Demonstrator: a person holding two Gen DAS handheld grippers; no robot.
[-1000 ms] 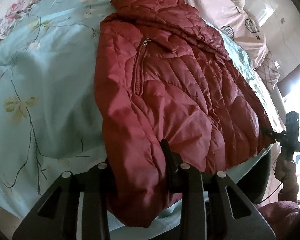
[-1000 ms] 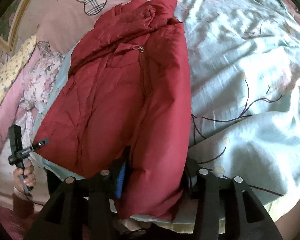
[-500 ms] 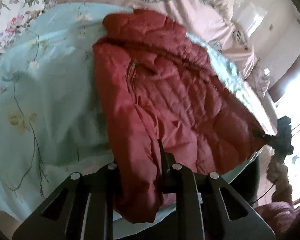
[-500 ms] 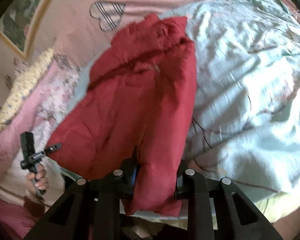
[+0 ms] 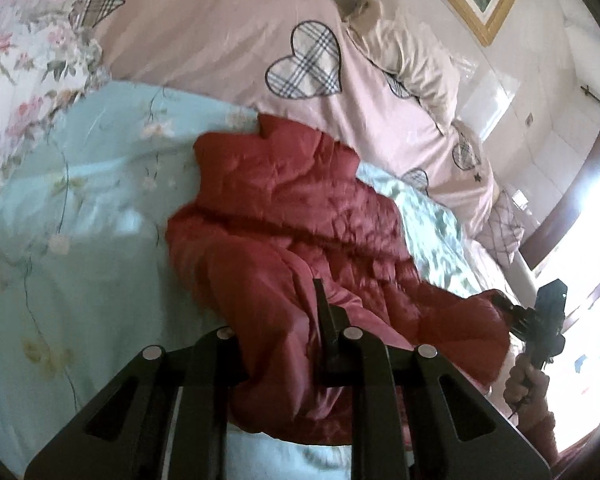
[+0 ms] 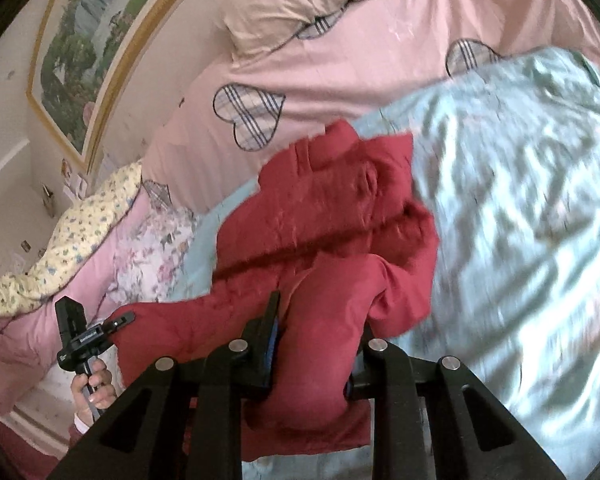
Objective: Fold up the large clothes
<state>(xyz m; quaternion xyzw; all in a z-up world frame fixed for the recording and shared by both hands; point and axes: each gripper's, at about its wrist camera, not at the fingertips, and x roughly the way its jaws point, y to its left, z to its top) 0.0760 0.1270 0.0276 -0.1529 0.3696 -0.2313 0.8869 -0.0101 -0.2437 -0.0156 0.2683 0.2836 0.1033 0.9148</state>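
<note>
A dark red quilted jacket point(image 5: 300, 220) lies on the bed with its collar at the far end. Its near hem is lifted and bunched. In the left wrist view my left gripper point(image 5: 278, 320) is shut on one near corner of the hem, with fabric draped over its fingers. My right gripper point(image 5: 508, 312) shows at the right edge, pinching the other corner. The right wrist view shows the jacket point(image 6: 340, 208) hanging from my right gripper point(image 6: 318, 320), which is shut on the hem. My left gripper point(image 6: 120, 320) holds the far corner at the left, with a hand point(image 6: 94, 388) on its handle.
A light blue floral duvet point(image 5: 80, 200) lies under the jacket. Behind it are a pink quilt with plaid hearts point(image 5: 220, 40) and a beige pillow point(image 5: 412, 60). A floral quilt point(image 6: 152, 252) lies at the left. A framed picture point(image 6: 80, 60) hangs on the wall.
Both grippers have closed on the jacket's near hem and risen. The hem has come up off the bed and bunches toward the collar. Both views tilt up to show the far bedding.
</note>
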